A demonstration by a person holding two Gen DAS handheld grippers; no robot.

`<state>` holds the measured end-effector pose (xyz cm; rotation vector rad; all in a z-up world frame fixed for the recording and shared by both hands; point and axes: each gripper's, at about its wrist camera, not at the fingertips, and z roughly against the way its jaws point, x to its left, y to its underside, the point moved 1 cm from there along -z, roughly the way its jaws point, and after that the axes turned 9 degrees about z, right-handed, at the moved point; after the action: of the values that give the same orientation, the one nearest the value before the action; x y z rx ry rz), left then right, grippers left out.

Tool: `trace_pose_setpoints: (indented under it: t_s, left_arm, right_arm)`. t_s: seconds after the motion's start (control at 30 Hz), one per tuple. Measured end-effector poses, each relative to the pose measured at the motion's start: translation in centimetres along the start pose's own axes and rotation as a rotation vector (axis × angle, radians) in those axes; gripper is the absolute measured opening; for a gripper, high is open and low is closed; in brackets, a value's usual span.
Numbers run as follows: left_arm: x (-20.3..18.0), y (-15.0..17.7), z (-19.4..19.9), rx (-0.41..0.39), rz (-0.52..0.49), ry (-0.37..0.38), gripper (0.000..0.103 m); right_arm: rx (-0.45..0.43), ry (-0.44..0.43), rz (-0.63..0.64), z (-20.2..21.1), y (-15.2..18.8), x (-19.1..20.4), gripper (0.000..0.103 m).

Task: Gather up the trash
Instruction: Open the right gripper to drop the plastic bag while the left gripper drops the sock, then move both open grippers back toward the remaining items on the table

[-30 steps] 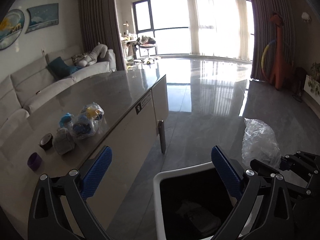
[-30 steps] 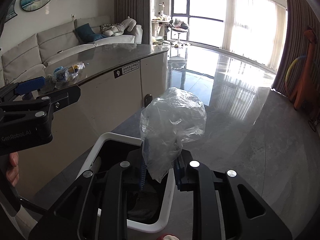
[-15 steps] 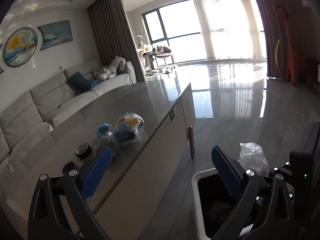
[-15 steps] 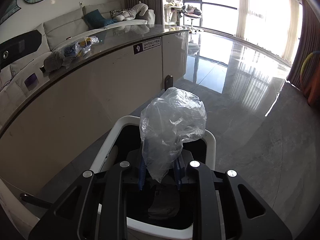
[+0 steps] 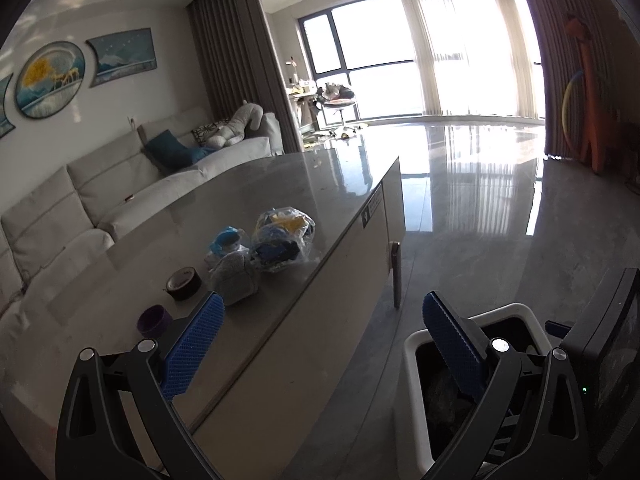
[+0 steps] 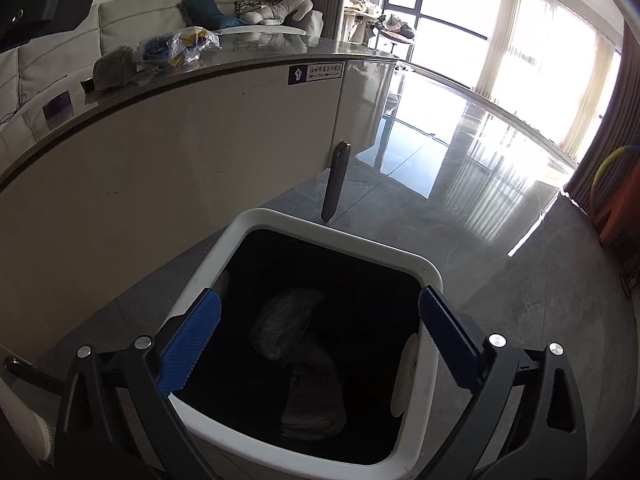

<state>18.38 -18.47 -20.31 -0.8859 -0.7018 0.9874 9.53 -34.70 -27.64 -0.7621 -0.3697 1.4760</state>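
Beside a long grey tabletop (image 5: 280, 184) in a bright living room, a person holds two sets of tongs over a white-rimmed trash bin (image 6: 430, 268) that stands on the glossy floor (image 6: 500, 240). The right tongs (image 6: 320, 336) hang directly above the bin's dark opening, their blue-padded fingers (image 6: 190, 344) spread wide apart and gripping nothing. Down inside the bin lies a crumpled clear plastic bag (image 6: 286, 320), resting on other pale, rumpled rubbish that is too dim to make out.

The left tongs (image 5: 320, 344) are also spread wide and empty. They point across the tabletop's near edge, with the bin (image 5: 412, 352) low to their right. On the tabletop, near that edge, sits a cluster of things: a clear bag of blue and yellow scraps (image 5: 284, 240), a smaller blue and white wrapper (image 5: 224, 240) just beside it, a grey lumpy wad (image 5: 236, 276) touching both, a dark roll of tape (image 5: 184, 283), and a small purple cup (image 5: 154, 320) nearest the left tongs. A pale sofa (image 5: 80, 208) runs behind the tabletop.
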Motion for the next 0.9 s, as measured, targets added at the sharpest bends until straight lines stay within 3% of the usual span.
trace_pose_setpoints:
  t_s: [0.37, 0.8, 0.9]
  left_arm:
    - [2.4, -0.5, -0.2, 0.006, 0.036, -0.063, 0.098]
    - [9.2, -1.9, -0.4, 0.013, 0.122, -0.178, 0.098]
    - [11.6, -2.3, -0.9, 0.035, 0.18, -0.182, 0.098]
  right_arm:
    - [-0.128, -0.03, -0.032, 3.1, -2.8, -0.3, 0.099]
    - [-0.314, -0.113, 0.06, 6.4, -10.5, 4.5, 0.099]
    - [-0.392, -0.105, 0.086, 7.0, -12.2, 5.7, 0.099]
